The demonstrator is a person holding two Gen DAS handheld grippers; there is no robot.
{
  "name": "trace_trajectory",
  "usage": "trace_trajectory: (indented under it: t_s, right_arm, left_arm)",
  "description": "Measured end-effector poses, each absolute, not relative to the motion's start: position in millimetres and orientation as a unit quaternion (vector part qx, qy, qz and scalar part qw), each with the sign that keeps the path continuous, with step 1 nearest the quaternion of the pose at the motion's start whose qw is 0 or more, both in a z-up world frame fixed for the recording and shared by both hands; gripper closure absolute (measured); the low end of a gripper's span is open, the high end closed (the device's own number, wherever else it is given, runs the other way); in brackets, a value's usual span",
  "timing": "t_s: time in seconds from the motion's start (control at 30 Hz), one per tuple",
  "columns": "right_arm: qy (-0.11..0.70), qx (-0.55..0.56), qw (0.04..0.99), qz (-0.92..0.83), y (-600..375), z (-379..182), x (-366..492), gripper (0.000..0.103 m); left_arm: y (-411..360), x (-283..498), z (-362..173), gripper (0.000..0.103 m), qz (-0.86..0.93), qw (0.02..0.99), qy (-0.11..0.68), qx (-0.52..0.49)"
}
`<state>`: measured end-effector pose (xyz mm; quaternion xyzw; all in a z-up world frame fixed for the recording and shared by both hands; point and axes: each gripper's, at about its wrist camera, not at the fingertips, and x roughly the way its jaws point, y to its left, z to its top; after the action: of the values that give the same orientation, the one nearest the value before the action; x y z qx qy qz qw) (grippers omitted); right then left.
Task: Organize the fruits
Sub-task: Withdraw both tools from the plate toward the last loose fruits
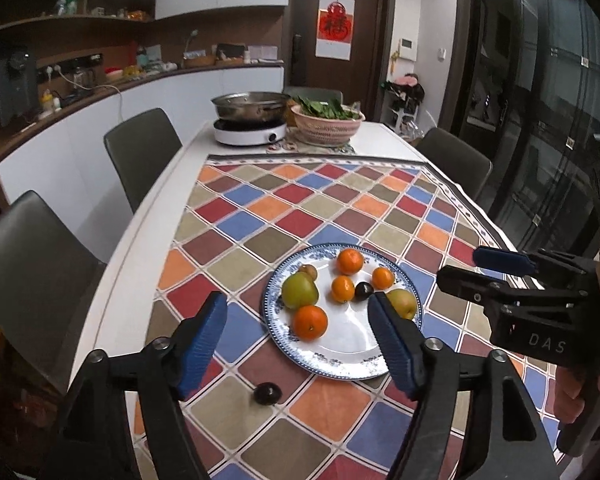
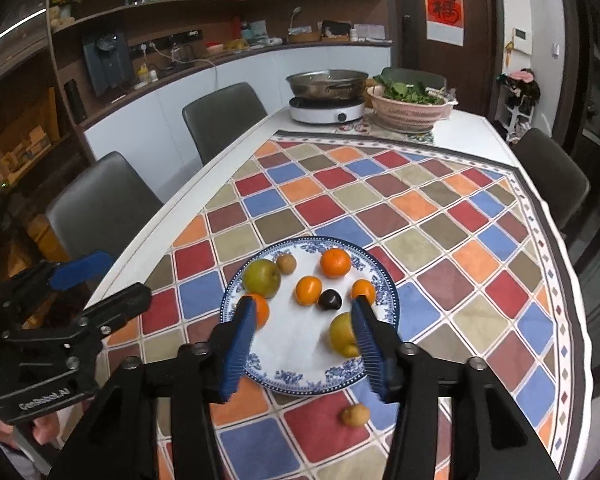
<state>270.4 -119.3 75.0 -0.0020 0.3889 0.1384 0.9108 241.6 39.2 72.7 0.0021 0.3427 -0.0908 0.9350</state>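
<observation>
A blue-and-white plate [image 1: 340, 364] [image 2: 296, 380] on the checked tablecloth holds several oranges, two green-yellow pears [image 1: 299, 291] [image 2: 342, 336], a small brown fruit [image 2: 286, 263] and a dark plum [image 1: 364, 291] [image 2: 329, 300]. Another dark plum [image 1: 267, 393] lies on the cloth in front of the plate, below my left gripper [image 1: 298, 336], which is open and empty. A small brown fruit [image 2: 355, 415] lies on the cloth near the plate's front edge. My right gripper [image 2: 302, 340] is open and empty above the plate's near side; it also shows in the left wrist view [image 1: 496, 270].
At the table's far end stand an induction cooker [image 1: 250, 133] with a steel pot and a pink basket of greens [image 1: 326, 122]. Grey chairs [image 1: 140, 148] line both sides. The left gripper shows at the left of the right wrist view [image 2: 96, 280].
</observation>
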Motion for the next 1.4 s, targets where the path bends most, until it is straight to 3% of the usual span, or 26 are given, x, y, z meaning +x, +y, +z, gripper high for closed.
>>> trace_trajectory:
  t_s: [0.4, 1.4]
  right_arm:
    - [0.390, 0.002, 0.916, 0.091, -117, 68, 241, 0.045]
    - [0.444, 0.066, 0.893, -0.032, -139, -40, 222, 0.045]
  left_arm:
    - [58, 212, 72, 0.016, -0.052, 0.945, 0.322, 0.016]
    - [61, 229, -46, 0.015, -0.047, 0.902, 0.428, 0.040]
